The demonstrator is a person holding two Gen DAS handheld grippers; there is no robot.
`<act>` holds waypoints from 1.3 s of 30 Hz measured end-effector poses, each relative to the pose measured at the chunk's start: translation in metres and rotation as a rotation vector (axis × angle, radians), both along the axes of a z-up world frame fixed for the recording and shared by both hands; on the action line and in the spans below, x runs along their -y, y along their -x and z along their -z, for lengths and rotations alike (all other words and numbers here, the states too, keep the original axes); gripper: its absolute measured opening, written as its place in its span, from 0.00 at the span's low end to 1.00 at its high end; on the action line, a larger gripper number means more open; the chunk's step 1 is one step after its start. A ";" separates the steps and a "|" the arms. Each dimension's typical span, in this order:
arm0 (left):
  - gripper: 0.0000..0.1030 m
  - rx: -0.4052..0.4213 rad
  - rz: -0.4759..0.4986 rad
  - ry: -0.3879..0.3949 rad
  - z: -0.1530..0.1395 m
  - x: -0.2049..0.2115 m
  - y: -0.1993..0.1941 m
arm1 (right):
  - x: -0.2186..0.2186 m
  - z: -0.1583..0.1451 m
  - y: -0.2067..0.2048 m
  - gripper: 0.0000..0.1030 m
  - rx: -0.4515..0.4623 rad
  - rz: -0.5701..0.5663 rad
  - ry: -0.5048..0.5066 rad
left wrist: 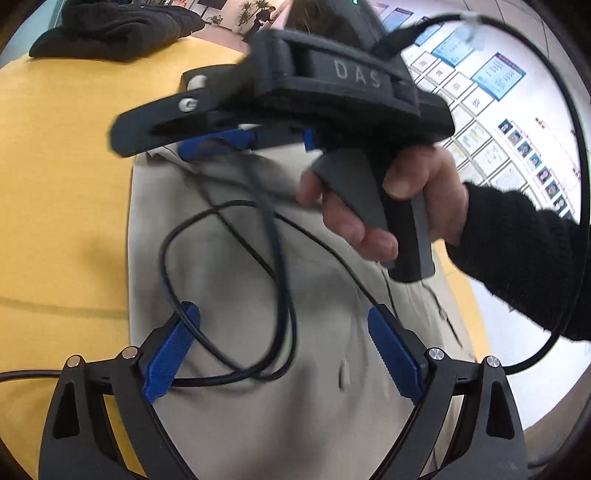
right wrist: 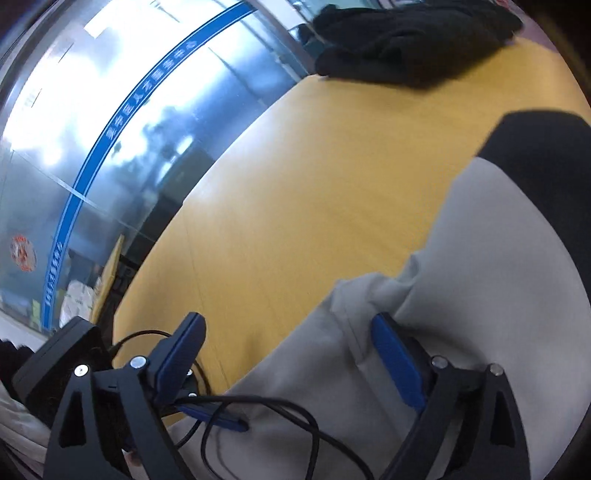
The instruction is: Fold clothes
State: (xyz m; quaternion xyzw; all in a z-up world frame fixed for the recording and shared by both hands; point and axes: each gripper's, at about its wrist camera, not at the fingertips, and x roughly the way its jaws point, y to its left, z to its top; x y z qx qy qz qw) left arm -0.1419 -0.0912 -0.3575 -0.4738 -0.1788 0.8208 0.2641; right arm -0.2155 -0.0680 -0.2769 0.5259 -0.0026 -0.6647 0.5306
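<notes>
Down at the bottom of my left wrist view, my left gripper [left wrist: 283, 354] has its two blue-padded fingers spread wide with nothing between them, hovering over a beige garment [left wrist: 258, 406] that lies on the yellow table [left wrist: 62, 184]. Black cable [left wrist: 229, 295] loops loosely across the cloth between and ahead of those fingers. Beyond them, my right hand [left wrist: 388, 199], in a black sleeve, grips the grey handle of my right gripper [left wrist: 207, 142], which I see here from the side, its tip at the far edge of the beige garment; from this angle I cannot tell how its fingers stand. In the right wrist view, that same right gripper [right wrist: 288, 354] shows its fingers wide apart, the right one resting against a raised fold of the beige garment [right wrist: 480, 295], the left one over bare yellow table [right wrist: 295, 184], holding nothing. Cable [right wrist: 280, 410] trails across the cloth below. Farther out, a black garment [right wrist: 413, 40] sits heaped at the table's far edge, well apart from the beige one, and it shows in the left view too [left wrist: 114, 29]. A wall of posters [left wrist: 498, 110] is on the right, glass panels [right wrist: 110, 147] on the left.
</notes>
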 end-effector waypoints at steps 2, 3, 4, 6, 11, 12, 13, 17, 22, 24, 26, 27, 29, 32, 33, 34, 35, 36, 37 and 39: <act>0.91 0.004 -0.001 0.007 -0.006 -0.002 -0.004 | 0.000 -0.014 -0.019 0.88 -0.039 -0.052 0.023; 0.91 0.003 -0.006 0.005 -0.011 -0.002 -0.005 | -0.004 -0.022 -0.025 0.86 -0.063 -0.052 0.052; 0.90 0.001 -0.011 0.003 -0.015 -0.002 -0.005 | -0.011 -0.030 -0.026 0.86 -0.094 -0.024 0.082; 0.90 -0.005 -0.018 0.000 -0.025 -0.001 -0.005 | -0.025 -0.034 -0.013 0.86 -0.089 0.070 0.103; 0.91 -0.208 0.042 0.050 -0.084 -0.012 0.059 | -0.144 -0.046 -0.017 0.86 -0.096 0.455 0.136; 0.92 -0.241 0.055 0.053 -0.088 -0.008 0.081 | -0.175 -0.047 -0.021 0.86 -0.111 0.550 0.121; 0.92 -0.254 0.072 0.045 -0.087 -0.010 0.100 | -0.207 -0.048 -0.026 0.87 -0.127 0.645 0.105; 0.92 -0.157 0.094 0.046 -0.052 -0.026 0.164 | -0.317 -0.030 -0.040 0.87 -0.117 0.882 -0.087; 0.87 -0.067 0.139 0.108 -0.020 -0.041 0.150 | -0.391 0.011 -0.066 0.80 -0.138 0.960 -0.257; 0.79 -0.060 0.133 0.117 -0.019 -0.038 0.148 | -0.397 0.014 -0.079 0.75 -0.180 0.981 -0.252; 0.72 0.008 0.101 0.059 -0.019 -0.029 0.159 | -0.401 0.017 -0.082 0.74 -0.199 1.010 -0.266; 0.70 0.046 0.086 0.034 -0.018 -0.024 0.167 | -0.399 0.016 -0.082 0.75 -0.199 1.021 -0.288; 0.71 0.064 0.087 0.092 -0.021 -0.029 0.165 | -0.397 0.008 -0.085 0.75 -0.209 1.033 -0.299; 0.88 0.006 0.114 0.170 -0.024 -0.038 0.148 | -0.394 -0.017 -0.097 0.78 -0.307 1.004 -0.245; 0.88 0.005 0.109 0.184 -0.018 -0.036 0.146 | -0.390 -0.020 -0.097 0.80 -0.327 0.987 -0.231; 0.87 0.004 0.104 0.198 -0.012 -0.035 0.144 | -0.388 -0.022 -0.098 0.80 -0.336 0.967 -0.225; 0.87 0.003 0.099 0.211 -0.007 -0.034 0.142 | -0.386 -0.023 -0.100 0.80 -0.346 0.956 -0.235; 0.87 0.006 0.086 0.208 -0.007 -0.033 0.141 | -0.384 -0.023 -0.102 0.80 -0.353 0.947 -0.249; 0.87 0.013 0.069 0.203 -0.006 -0.035 0.145 | -0.386 -0.020 -0.105 0.80 -0.348 0.948 -0.279; 0.87 0.023 0.062 0.213 -0.005 -0.034 0.145 | -0.397 -0.009 -0.112 0.80 -0.298 0.972 -0.327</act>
